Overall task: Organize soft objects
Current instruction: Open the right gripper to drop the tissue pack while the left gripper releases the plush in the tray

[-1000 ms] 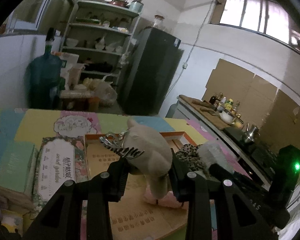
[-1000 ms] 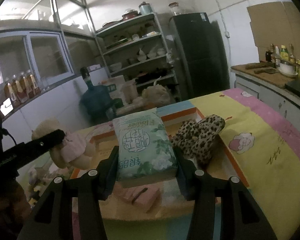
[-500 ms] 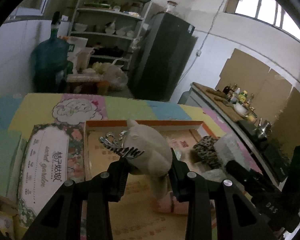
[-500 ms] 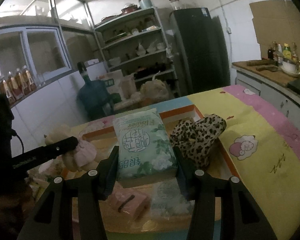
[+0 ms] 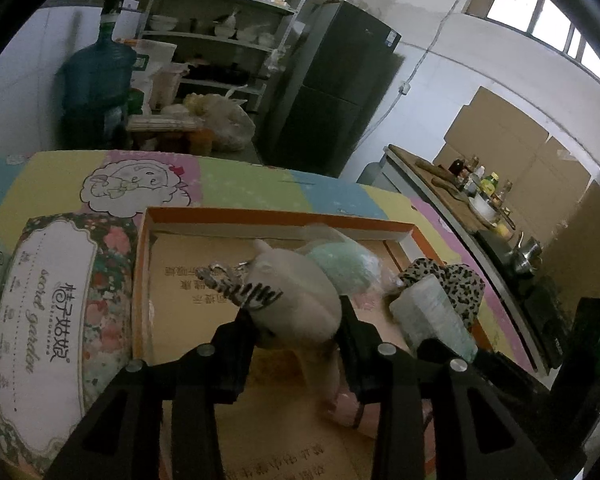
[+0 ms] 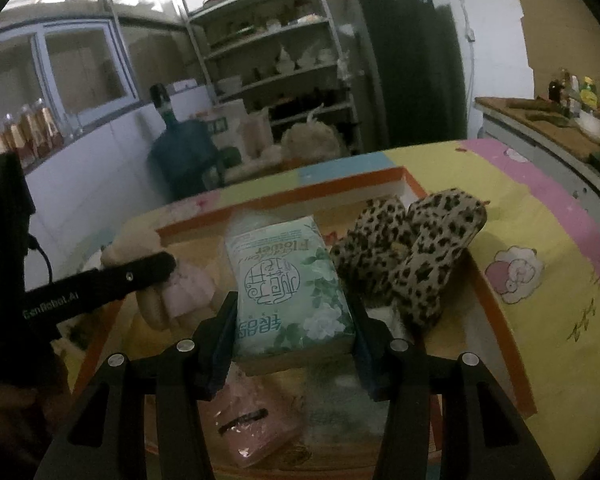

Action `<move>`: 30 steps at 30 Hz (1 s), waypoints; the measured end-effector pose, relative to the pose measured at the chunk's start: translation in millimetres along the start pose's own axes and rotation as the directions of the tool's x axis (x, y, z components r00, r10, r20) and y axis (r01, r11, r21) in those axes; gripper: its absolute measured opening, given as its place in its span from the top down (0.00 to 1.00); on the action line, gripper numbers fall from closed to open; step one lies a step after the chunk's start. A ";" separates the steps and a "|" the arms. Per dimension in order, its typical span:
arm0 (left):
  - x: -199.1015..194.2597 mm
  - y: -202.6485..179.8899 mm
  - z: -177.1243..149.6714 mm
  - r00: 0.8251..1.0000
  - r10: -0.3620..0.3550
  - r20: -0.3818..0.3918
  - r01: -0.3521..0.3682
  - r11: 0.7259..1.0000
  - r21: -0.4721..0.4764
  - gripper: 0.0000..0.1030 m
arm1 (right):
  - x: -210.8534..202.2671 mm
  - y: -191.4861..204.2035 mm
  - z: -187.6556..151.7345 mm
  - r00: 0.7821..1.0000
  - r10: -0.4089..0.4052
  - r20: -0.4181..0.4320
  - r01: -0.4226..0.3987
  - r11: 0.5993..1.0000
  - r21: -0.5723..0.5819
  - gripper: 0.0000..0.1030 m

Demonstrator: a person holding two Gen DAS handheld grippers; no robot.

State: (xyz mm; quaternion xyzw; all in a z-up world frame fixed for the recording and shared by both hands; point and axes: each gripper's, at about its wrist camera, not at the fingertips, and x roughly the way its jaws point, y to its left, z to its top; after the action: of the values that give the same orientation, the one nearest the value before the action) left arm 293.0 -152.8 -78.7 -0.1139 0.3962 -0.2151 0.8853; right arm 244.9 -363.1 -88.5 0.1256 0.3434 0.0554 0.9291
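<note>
Here the left gripper [image 5: 296,328] pinches a beige plush toy [image 5: 296,300] and the right gripper [image 6: 292,320] clamps a green tissue pack [image 6: 288,284], both above the orange-rimmed cardboard tray [image 5: 276,216].

both grippers matte black — silver screws on the fingers [image 6: 396,346], white "genrobot.ai" lettering, one green led.

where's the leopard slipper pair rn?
Right wrist view: leopard slippers lie in the orange tray's right side, just right of the tissue pack the right gripper holds.
</note>
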 end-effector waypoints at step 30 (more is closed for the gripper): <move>-56.3 -25.1 -0.6 0.989 0.039 0.143 -0.053 0.994 0.098 0.29 | 4.2 -0.1 -2.4 1.000 0.005 -0.005 -0.005 1.000 0.023 0.38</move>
State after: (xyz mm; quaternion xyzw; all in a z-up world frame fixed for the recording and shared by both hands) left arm 251.8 -148.4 -33.1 -0.0747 0.3239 -0.2059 0.9204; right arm 246.5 -361.9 -92.9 0.1369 0.3460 0.0541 0.9266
